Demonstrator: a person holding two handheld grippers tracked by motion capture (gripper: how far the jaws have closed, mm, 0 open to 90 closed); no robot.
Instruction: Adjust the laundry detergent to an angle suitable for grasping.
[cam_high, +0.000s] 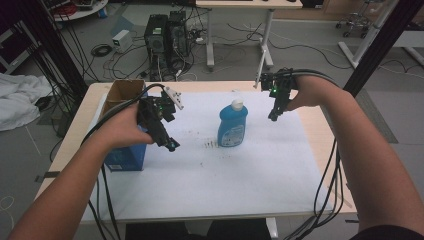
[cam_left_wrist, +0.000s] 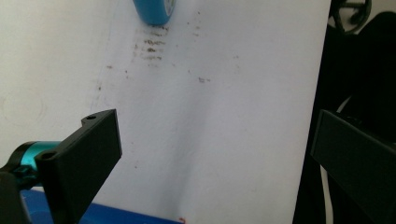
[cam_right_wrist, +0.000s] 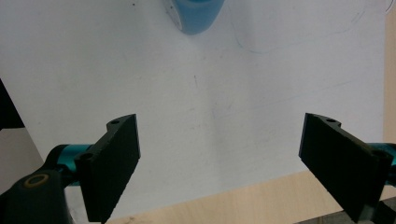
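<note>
Jaws stand wide and empty on both the left gripper (cam_high: 171, 145) and right gripper (cam_high: 273, 116), which flank the blue bottle (cam_high: 231, 124) upright mid-counter on the white sheet (cam_high: 240, 170). Judged approach step: next, close in on the bottle's body from either side.

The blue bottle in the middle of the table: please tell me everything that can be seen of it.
The blue bottle is translucent blue, plastic by its look, with a white cap and a printed label on its front. It stands upright on the white sheet, beside some dark specks. Nothing holds it: the left gripper and the right gripper hover apart from it, jaws open.
</note>
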